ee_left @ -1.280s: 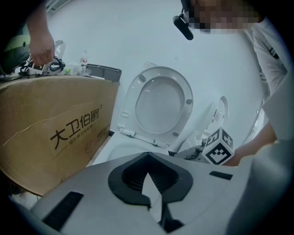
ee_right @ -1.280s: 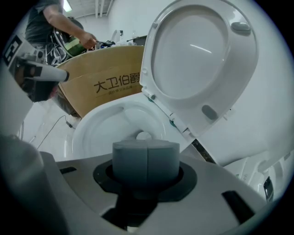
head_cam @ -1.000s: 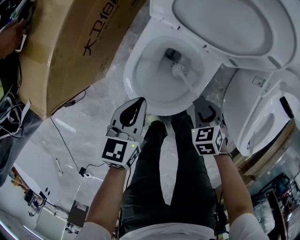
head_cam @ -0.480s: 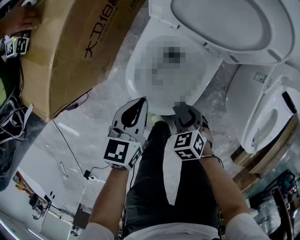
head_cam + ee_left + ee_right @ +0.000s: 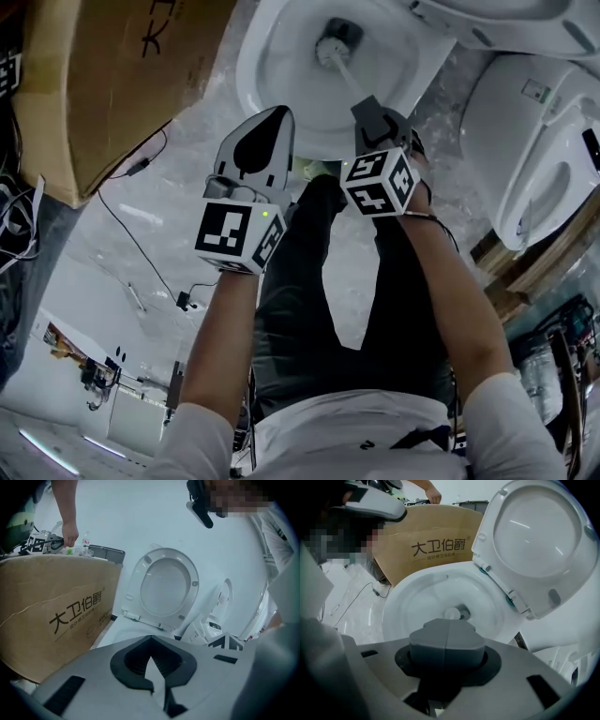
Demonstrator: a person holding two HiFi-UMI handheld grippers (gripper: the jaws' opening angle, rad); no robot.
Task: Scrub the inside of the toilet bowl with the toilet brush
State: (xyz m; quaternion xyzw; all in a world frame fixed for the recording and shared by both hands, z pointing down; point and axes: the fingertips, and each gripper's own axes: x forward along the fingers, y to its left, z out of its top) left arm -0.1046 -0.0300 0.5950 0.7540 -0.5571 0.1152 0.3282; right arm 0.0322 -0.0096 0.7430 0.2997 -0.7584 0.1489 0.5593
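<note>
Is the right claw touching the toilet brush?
Touching. The head view shows the toilet brush handle running straight into the shut right claw.

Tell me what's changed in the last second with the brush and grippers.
The right gripper, still shut on the white toilet brush, swung inward toward the left gripper, sweeping its head up the white ceramic toilet bowl toward the drain. Unchanged: left gripper shut, empty, at the bowl's front rim; white lid up.

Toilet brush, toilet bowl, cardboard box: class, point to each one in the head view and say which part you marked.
toilet brush [image 5: 330, 49], head view, bristle head.
toilet bowl [image 5: 247, 80], head view, left rim.
cardboard box [image 5: 94, 84], head view, brown face.
</note>
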